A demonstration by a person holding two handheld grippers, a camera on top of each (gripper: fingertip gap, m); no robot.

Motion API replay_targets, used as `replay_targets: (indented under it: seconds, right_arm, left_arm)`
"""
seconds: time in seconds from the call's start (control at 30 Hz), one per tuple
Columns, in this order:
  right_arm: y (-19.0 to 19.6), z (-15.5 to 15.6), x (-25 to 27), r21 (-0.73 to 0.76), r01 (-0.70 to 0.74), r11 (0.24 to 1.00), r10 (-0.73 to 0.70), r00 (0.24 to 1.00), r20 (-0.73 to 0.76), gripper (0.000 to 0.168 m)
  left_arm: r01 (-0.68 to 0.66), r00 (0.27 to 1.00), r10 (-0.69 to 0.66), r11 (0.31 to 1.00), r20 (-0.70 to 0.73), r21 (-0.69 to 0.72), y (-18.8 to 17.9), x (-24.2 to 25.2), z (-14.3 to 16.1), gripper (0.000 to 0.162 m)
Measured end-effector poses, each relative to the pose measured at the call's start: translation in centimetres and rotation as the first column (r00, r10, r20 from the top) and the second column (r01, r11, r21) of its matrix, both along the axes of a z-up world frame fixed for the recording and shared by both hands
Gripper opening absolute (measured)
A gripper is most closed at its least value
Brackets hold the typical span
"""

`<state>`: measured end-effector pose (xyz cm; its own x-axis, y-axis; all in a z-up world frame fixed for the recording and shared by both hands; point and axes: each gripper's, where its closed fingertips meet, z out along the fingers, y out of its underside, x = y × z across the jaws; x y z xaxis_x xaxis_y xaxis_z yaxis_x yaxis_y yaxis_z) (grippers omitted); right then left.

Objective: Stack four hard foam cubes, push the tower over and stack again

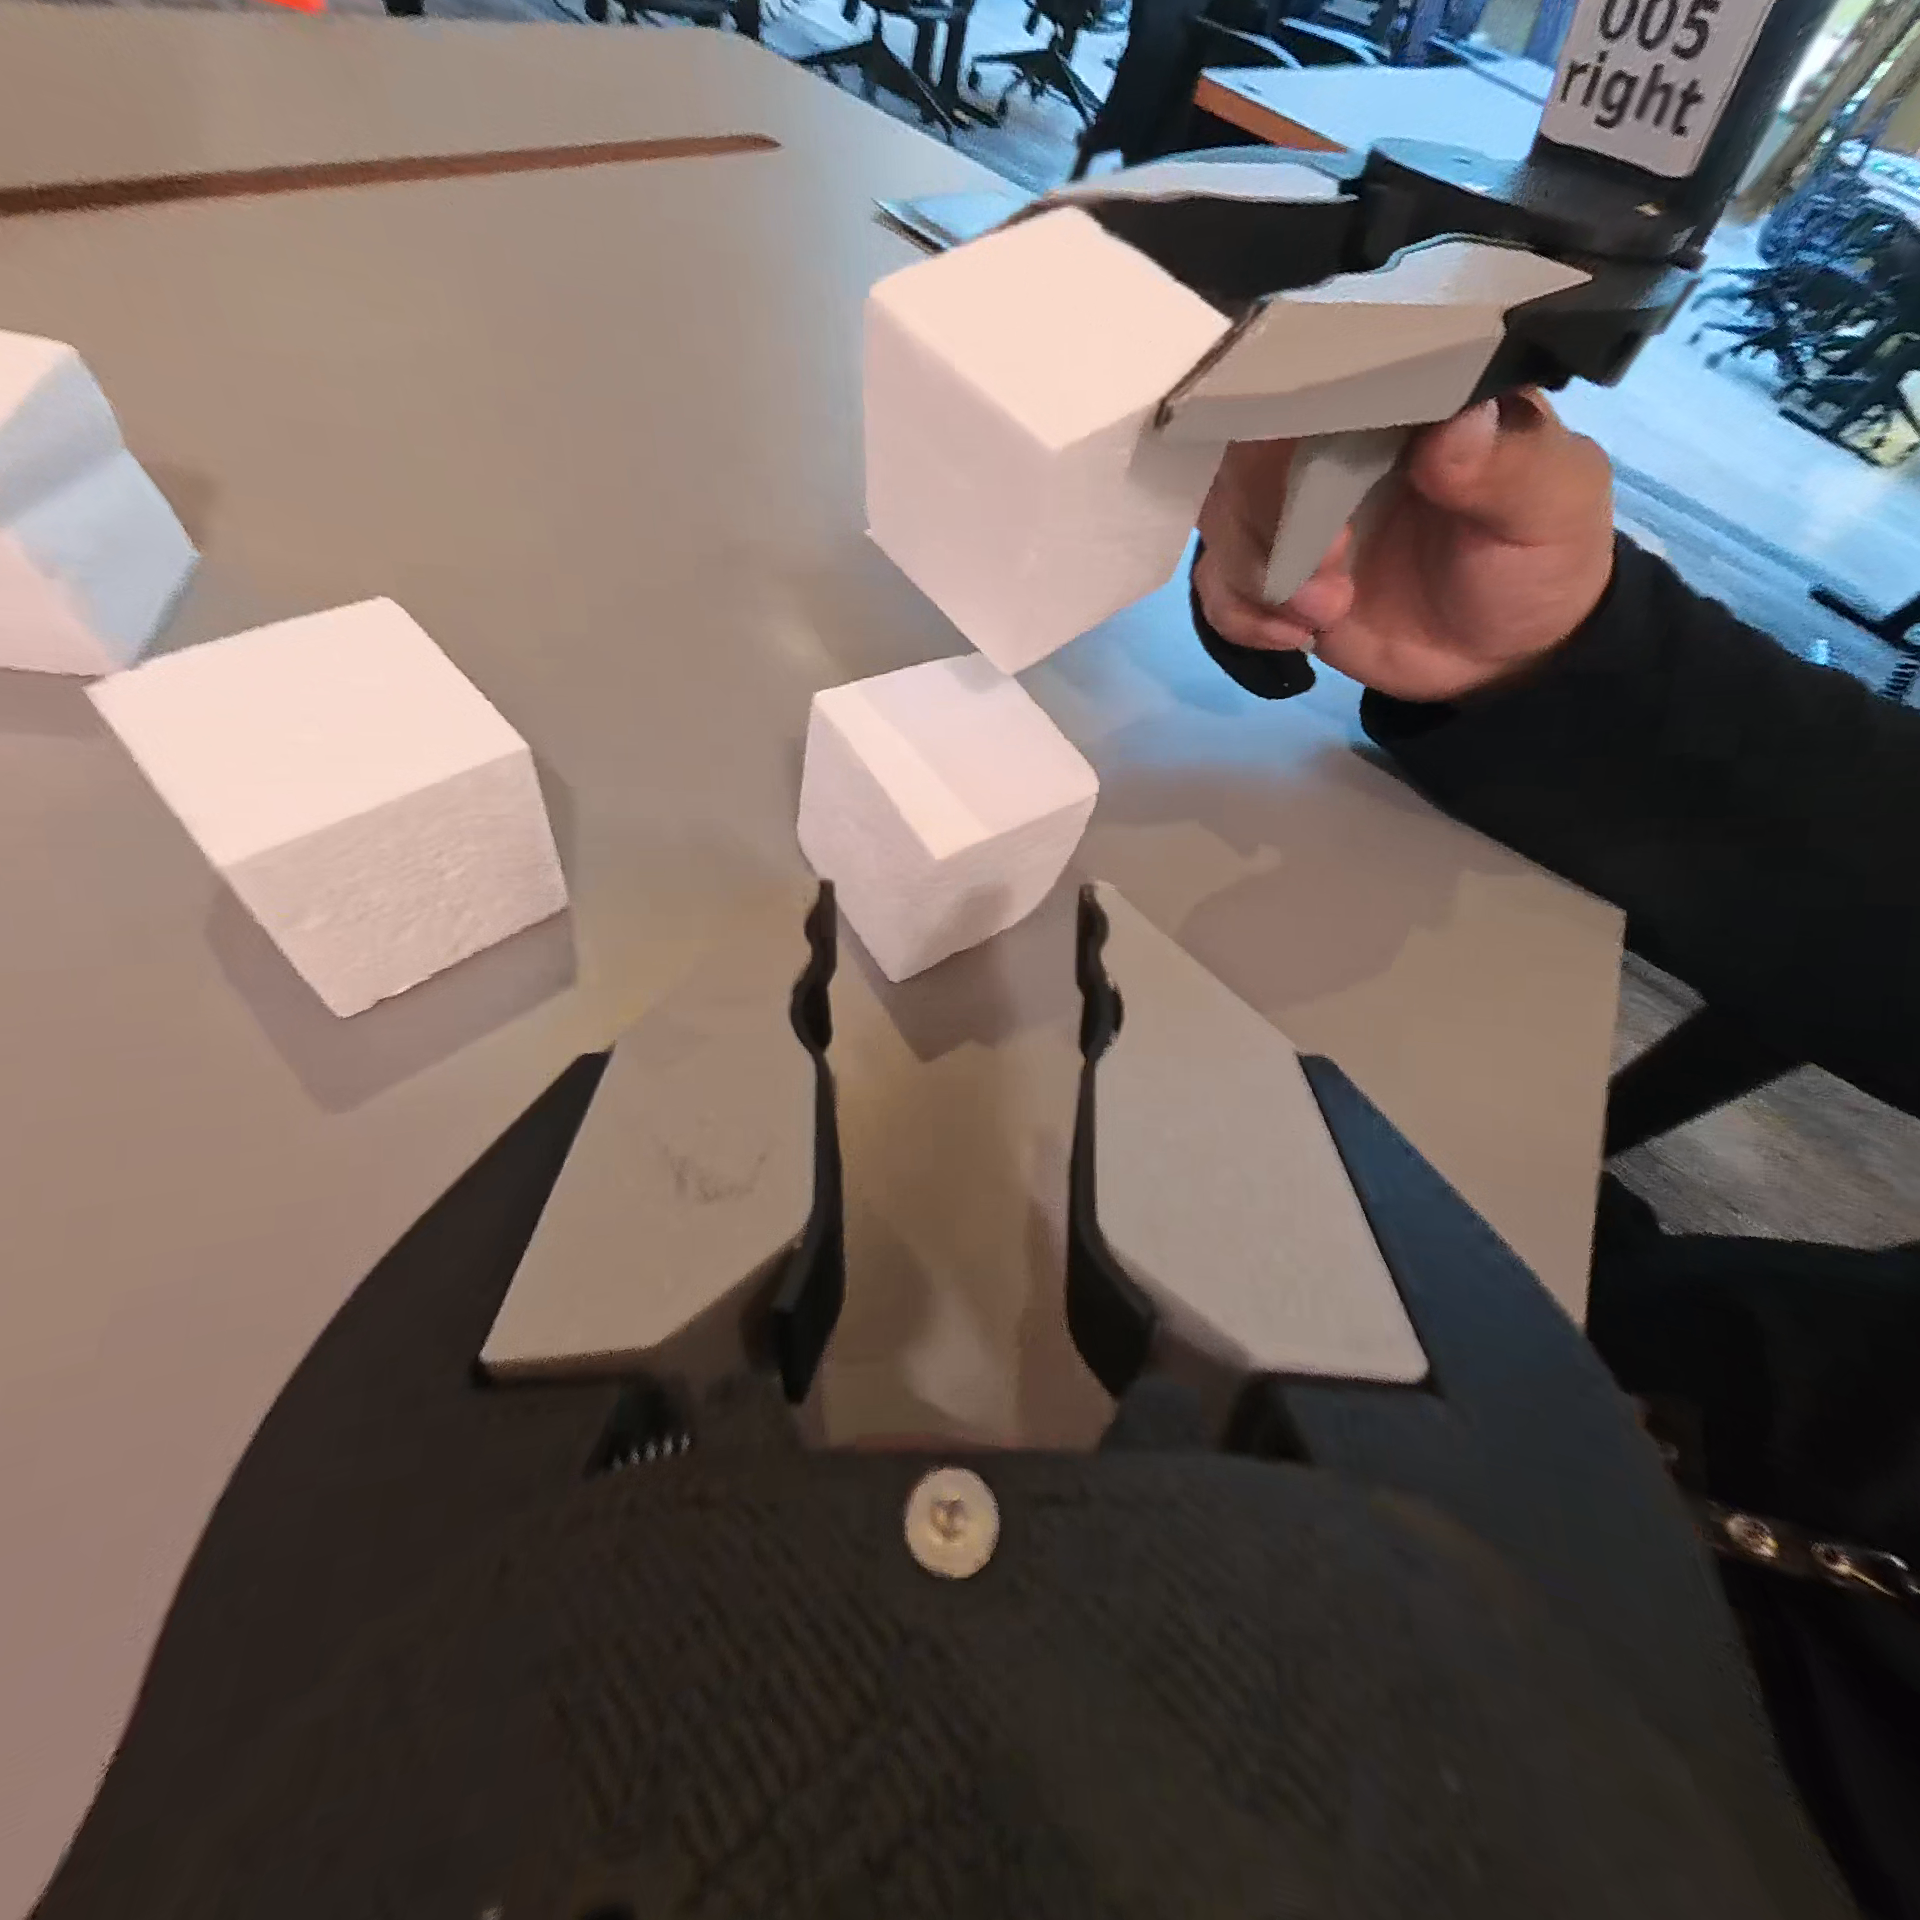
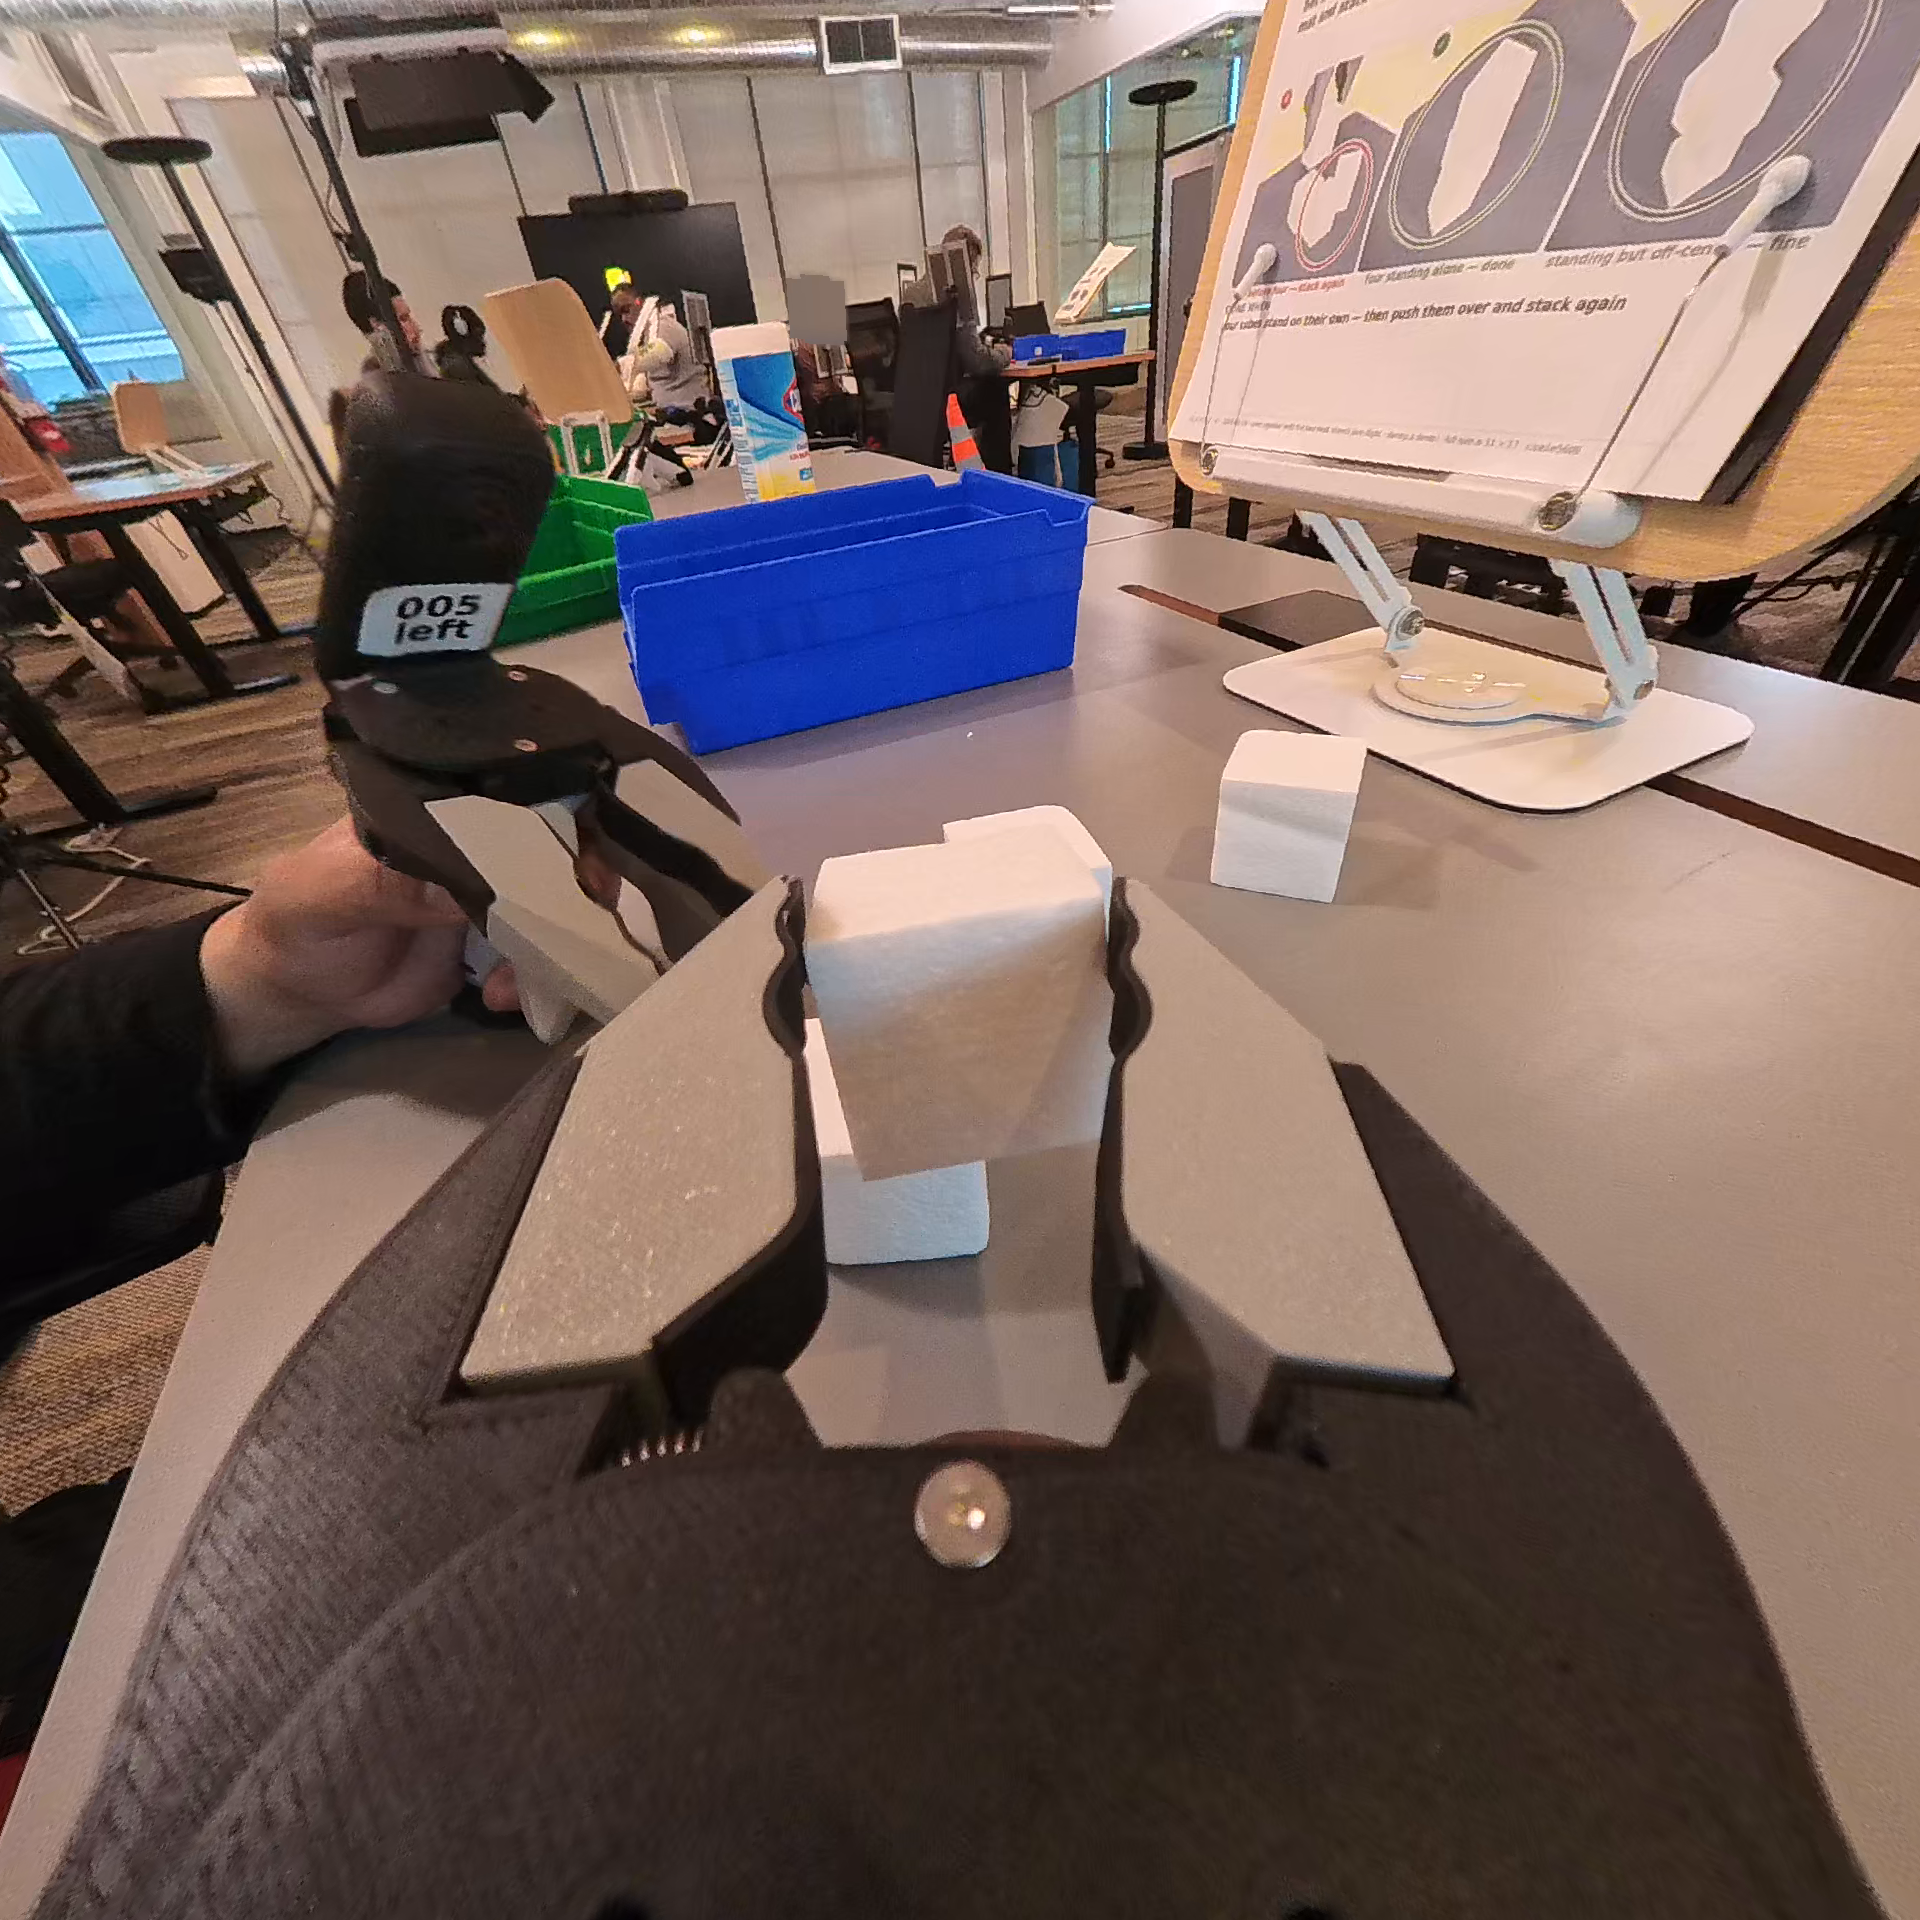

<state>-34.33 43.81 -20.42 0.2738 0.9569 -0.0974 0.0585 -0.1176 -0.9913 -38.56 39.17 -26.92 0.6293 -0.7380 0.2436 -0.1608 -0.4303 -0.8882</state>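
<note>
Grey bench (image 2: 1558, 1039) carrying blue bin (image 2: 852, 613) at eleven o'clock and white document stand (image 2: 1486, 717) at one o'clock

Right tongs (image 2: 956, 935) clamped on tilted held cube (image 2: 956, 997), hovering just above base cube (image 1: 935, 800), apparently not touching. Left tongs (image 1: 951, 914) half-open and empty, base cube just beyond the tips at twelve o'clock. Spare cube (image 1: 343, 790) at ten o'clock, another edge cube (image 1: 62, 499) farther at nine o'clock

Risk: tilted held cube landing corner-first and sliding off, or nudging the base cube askew; likely cause, releasing before levelling
</note>
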Motion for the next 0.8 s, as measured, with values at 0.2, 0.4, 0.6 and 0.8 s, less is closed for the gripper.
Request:
replay_targets:
  seconds: [0.2, 0.4, 0.6, 0.8]
  right_arm:
    - [-0.1, 0.1, 0.0, -0.006, -0.010, 1.000, 0.010, 1.000, -0.012, 0.056]
    - [-0.5, -0.4, -0.2, -0.015, -0.031, 0.999, 0.031, 0.999, 0.005, 0.056]
    - [-1.9, -0.5, -0.9, -0.010, -0.114, 0.993, 0.115, 0.993, 0.009, 0.056]
    - [-3.3, -0.4, -1.5, 0.002, -0.224, 0.975, 0.224, 0.974, -0.028, 0.056]
  left_arm:
    - [0.062, 0.996, -0.064, 0.998, -0.070, -0.033, -0.2, 1.5, -1.1, 0.046]
    - [0.144, 0.981, -0.139, 0.989, -0.133, 0.026, -1.7, 3.3, -1.2, 0.045]
    - [0.152, 0.974, -0.140, 0.987, -0.177, 0.052, -1.9, 3.5, -1.5, 0.044]
    - [0.142, 0.982, -0.135, 0.989, -0.131, 0.048, -1.8, 3.2, -1.0, 0.044]
